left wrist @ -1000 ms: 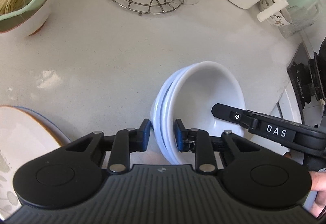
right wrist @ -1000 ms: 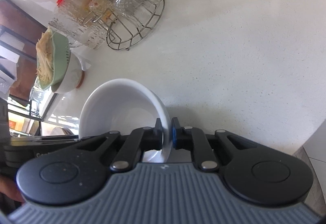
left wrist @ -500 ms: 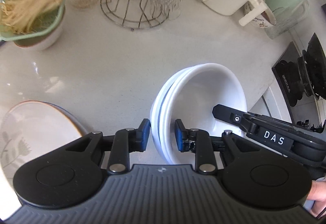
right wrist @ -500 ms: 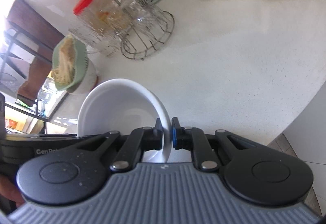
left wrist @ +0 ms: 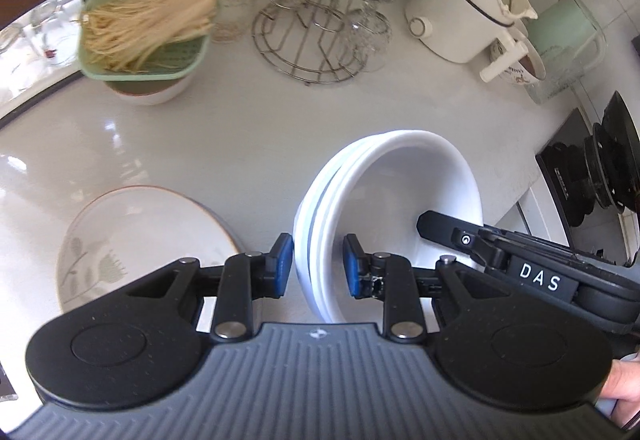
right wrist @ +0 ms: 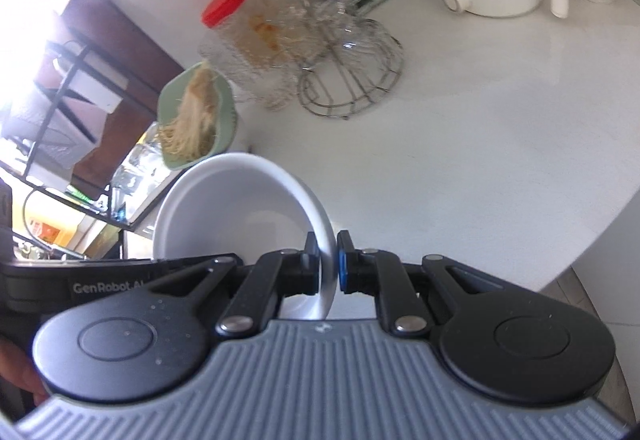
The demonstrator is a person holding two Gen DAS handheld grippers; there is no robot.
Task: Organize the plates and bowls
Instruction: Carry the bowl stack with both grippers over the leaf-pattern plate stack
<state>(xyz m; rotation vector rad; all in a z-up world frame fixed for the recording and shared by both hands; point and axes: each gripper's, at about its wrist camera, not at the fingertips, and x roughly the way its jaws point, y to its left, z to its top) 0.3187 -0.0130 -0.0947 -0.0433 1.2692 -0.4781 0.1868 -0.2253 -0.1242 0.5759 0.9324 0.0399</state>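
A stack of white bowls (left wrist: 404,192) hangs above the white counter, held from both sides. My left gripper (left wrist: 318,266) is shut on the near rim of the stack. My right gripper (right wrist: 328,264) is shut on the opposite rim of the white bowls (right wrist: 244,212); its black body also shows in the left wrist view (left wrist: 520,272), reaching into the top bowl. A flowered plate (left wrist: 140,244) lies on a stack on the counter at the lower left, beside my left gripper.
A green strainer of noodles (left wrist: 148,28) sits on a bowl at the back left. A wire glass rack (left wrist: 316,36), a white kettle (left wrist: 460,12), a green pitcher (left wrist: 568,28) and a stove burner (left wrist: 608,168) ring the counter. The counter edge (right wrist: 580,240) is at right.
Both grippers have lifted the bowl stack up and back from the counter; more of the counter and the flowered plate have come into view. Both grips are unchanged.
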